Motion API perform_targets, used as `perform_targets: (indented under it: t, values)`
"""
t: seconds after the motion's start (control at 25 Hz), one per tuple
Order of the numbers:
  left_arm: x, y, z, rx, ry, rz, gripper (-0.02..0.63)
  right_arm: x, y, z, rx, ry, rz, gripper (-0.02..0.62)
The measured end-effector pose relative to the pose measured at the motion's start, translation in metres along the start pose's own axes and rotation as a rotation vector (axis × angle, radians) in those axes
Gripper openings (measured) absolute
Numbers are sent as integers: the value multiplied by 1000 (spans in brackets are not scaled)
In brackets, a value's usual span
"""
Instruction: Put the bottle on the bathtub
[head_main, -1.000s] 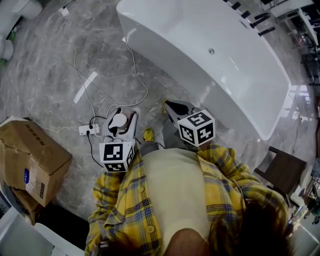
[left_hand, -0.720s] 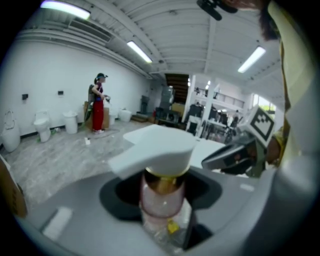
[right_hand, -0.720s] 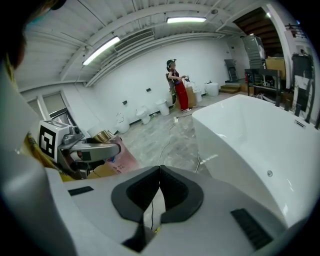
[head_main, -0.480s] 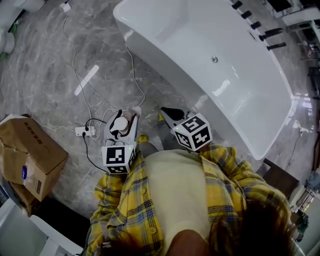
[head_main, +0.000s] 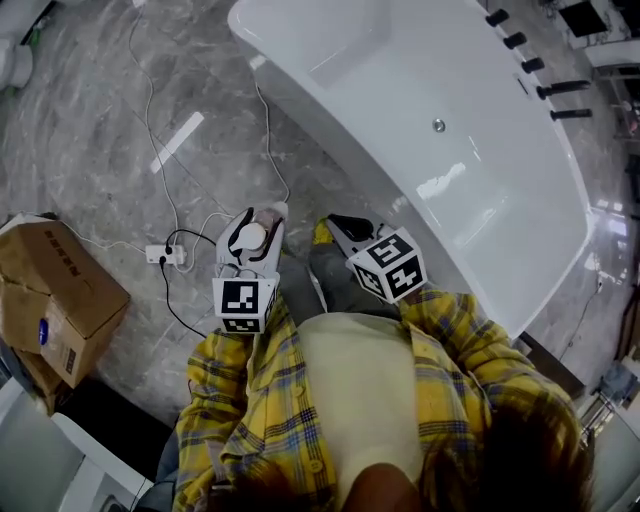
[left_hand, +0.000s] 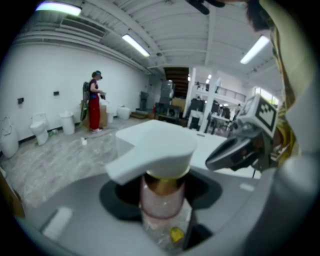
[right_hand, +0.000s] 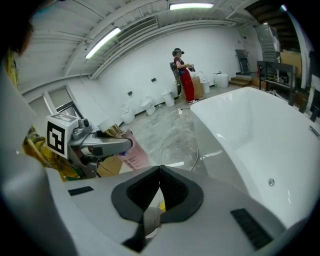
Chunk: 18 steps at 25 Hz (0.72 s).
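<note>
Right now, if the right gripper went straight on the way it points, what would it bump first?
Most likely the grey floor, close to the white cable and beside the bathtub's outer wall. The right gripper tilts downward, fingers together and empty. Depth is unclear; it might graze the bathtub instead.

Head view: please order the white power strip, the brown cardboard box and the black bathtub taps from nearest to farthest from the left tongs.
1. White power strip, floor, left of the left tongs.
2. Brown cardboard box, far left.
3. Black bathtub taps, top right.
</note>
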<state>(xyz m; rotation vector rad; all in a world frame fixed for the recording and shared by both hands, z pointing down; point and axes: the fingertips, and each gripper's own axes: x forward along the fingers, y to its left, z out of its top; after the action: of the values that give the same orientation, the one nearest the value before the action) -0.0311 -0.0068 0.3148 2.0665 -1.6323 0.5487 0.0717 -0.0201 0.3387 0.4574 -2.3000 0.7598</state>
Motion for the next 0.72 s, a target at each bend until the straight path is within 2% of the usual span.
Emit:
perform_targets:
  t: [0.36,0.72]
  values:
    - [55,19,-42,24,73,-94,218,34,-14,-11,92,11,-59,14]
    - [105,40,-92,22,145,-135,218,90,-17,-27,104,40,-88,14]
